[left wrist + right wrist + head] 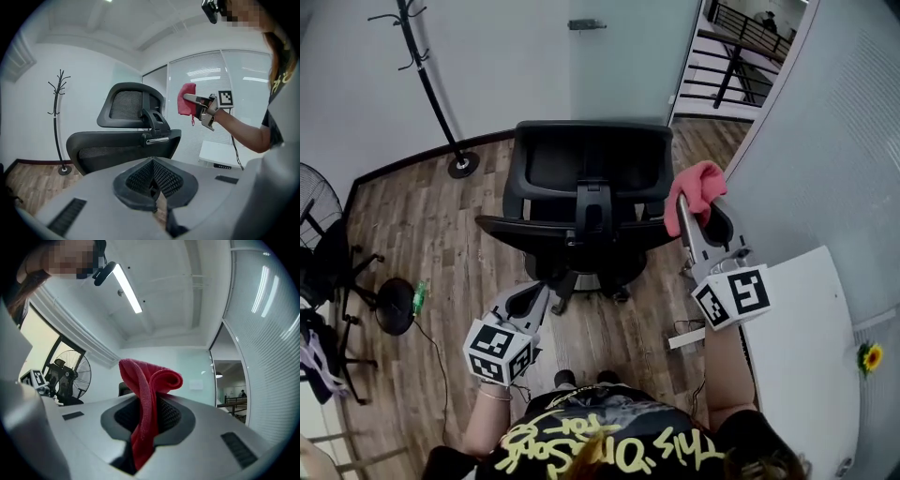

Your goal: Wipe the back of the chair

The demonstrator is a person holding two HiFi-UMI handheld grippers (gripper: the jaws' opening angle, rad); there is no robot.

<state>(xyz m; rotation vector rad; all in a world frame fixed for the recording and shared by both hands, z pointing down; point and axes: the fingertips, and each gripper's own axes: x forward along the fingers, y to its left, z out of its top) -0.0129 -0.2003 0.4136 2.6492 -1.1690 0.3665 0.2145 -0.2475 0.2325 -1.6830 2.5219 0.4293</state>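
Note:
A black mesh office chair (pixel 591 202) stands on the wood floor with its back and headrest (pixel 127 105) turned toward me. My right gripper (pixel 686 208) is raised at the chair's right side and is shut on a red cloth (pixel 698 186). The cloth (pixel 146 380) folds over and hangs down between the jaws. It is close beside the backrest's right edge; I cannot tell whether it touches. My left gripper (pixel 528 302) hangs low, left of the chair's base, jaws shut with nothing in them. The left gripper view shows the chair back (pixel 124 146), the cloth (pixel 186 99) and the right gripper (pixel 189 98).
A black coat stand (pixel 431 89) rises at the back left. A floor fan (pixel 317 202), a round black base (pixel 394 306) and a green bottle (pixel 420 296) are at the left. A white desk (pixel 802 337) and a glass partition (pixel 825 141) close off the right.

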